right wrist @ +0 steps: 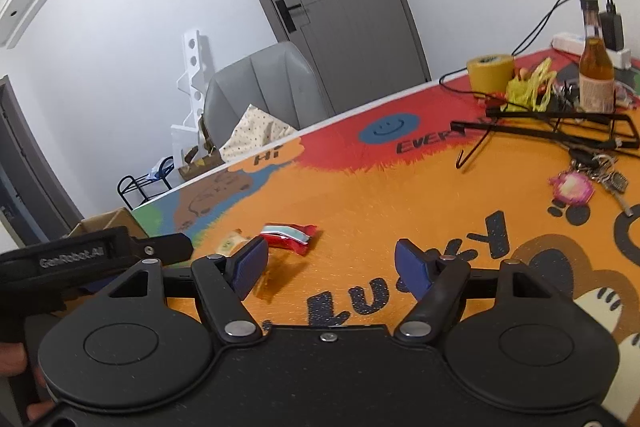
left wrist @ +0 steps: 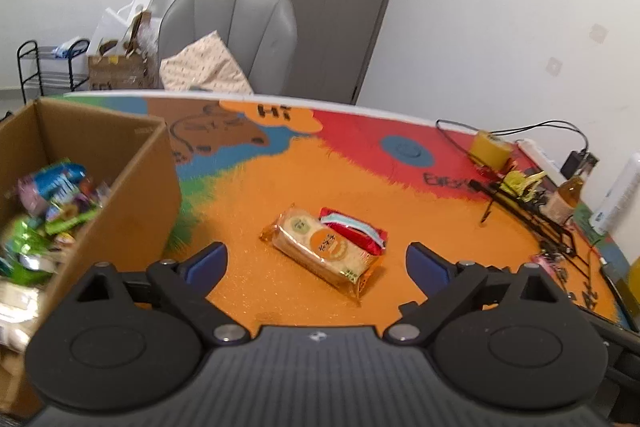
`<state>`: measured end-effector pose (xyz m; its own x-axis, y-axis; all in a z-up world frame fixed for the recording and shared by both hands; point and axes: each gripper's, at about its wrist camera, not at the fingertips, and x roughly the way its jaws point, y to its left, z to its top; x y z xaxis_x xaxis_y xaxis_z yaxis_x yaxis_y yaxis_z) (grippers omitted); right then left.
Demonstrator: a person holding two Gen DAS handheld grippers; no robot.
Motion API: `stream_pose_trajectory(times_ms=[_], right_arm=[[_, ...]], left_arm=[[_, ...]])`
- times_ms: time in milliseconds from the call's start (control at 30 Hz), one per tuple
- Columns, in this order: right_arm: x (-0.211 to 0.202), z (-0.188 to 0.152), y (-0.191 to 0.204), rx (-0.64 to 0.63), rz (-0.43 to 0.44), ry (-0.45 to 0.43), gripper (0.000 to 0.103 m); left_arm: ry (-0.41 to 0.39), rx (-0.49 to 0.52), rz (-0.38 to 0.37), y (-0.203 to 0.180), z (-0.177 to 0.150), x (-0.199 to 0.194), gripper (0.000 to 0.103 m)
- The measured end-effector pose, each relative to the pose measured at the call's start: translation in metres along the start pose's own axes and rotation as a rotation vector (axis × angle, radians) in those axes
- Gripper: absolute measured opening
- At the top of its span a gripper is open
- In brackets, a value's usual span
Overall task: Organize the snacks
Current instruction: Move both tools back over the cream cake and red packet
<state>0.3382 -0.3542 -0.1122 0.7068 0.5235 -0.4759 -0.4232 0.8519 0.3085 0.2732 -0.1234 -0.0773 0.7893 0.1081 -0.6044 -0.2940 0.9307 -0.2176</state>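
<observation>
Both black hand-held grippers hover with blue ridged pads spread apart and nothing between them: left gripper [left wrist: 316, 261], right gripper [right wrist: 331, 263]. A glossy clear cracker packet [left wrist: 325, 251] touches a crinkled red wrapper [left wrist: 357, 231] on the orange printed tabletop [left wrist: 420, 219], beside a snack-filled cardboard box [left wrist: 132, 187].

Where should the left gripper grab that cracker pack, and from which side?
Probably across the cracker pack's short width at its middle, coming from above: it lies flat and long on the table, with the red packet against its far side. Left gripper is open.
</observation>
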Motion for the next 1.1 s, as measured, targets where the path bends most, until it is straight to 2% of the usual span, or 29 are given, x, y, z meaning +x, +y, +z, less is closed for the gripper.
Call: stream_pose_trajectory(times_ms=[433,633,733,1000,1100], right_arm=[[0.022,0.003,-0.021,0.025,0.02,0.025,0.071],[0.033,0.006,-0.017,0.007,0.038,0.041,0.071],[0.039,0.008,-0.012,-0.009,0.05,0.046,0.069],[0.059,0.015,0.009,-0.049,0.079,0.066,0.065],[0.066,0.015,0.017,-0.062,0.084,0.075,0.063]], left_arm=[[0.028,-0.004,0.088,-0.015,0.0,0.06,0.096],[0.061,-0.005,0.127,-0.014,-0.003,0.076,0.094],[0.066,-0.015,0.116,-0.008,-0.007,0.074,0.089],[0.06,-0.002,0.083,0.005,-0.003,0.062,0.052],[0.067,0.003,0.074,0.01,-0.002,0.058,0.047]])
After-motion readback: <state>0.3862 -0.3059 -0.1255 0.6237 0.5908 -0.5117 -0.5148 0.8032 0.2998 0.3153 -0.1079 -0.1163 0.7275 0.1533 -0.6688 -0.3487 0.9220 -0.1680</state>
